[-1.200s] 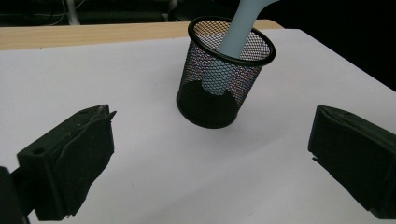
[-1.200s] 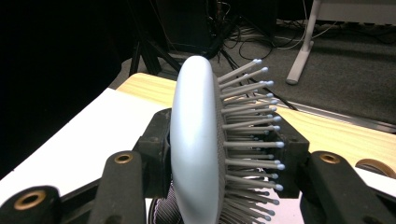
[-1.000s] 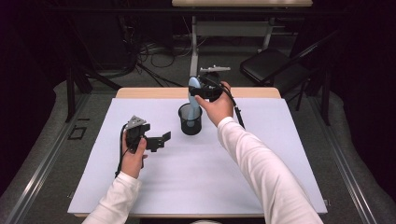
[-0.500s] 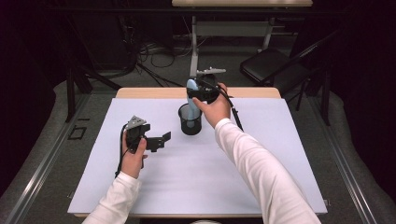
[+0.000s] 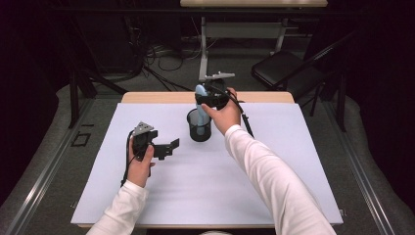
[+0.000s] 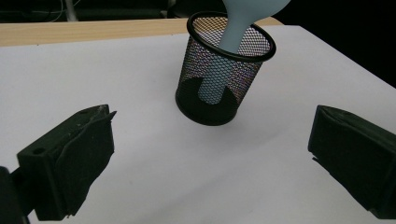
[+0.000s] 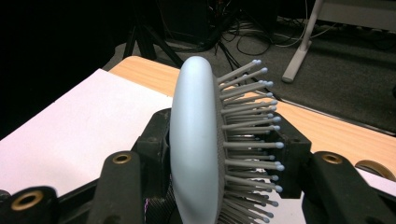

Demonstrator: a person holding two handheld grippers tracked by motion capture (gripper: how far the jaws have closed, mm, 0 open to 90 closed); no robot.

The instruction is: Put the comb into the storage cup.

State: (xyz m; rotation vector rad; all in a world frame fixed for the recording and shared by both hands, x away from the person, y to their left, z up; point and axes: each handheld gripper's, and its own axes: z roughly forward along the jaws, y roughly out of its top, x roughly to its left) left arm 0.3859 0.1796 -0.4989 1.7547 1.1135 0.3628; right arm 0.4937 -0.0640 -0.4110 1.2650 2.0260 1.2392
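The pale blue plastic hairbrush point(image 7: 196, 144) sits clamped by its head between the right gripper's point(image 7: 219, 154) jaws, back against one, bristles against the other. Its handle hangs below them, inside the black wire-mesh cup point(image 6: 224, 79); it seems to reach the bottom, though the mesh blurs that. To do this well, keep the brush straight up, lower gently, then let go. The left gripper point(image 6: 210, 154) rests nearby with wide, empty jaws. I can read no writing anywhere.
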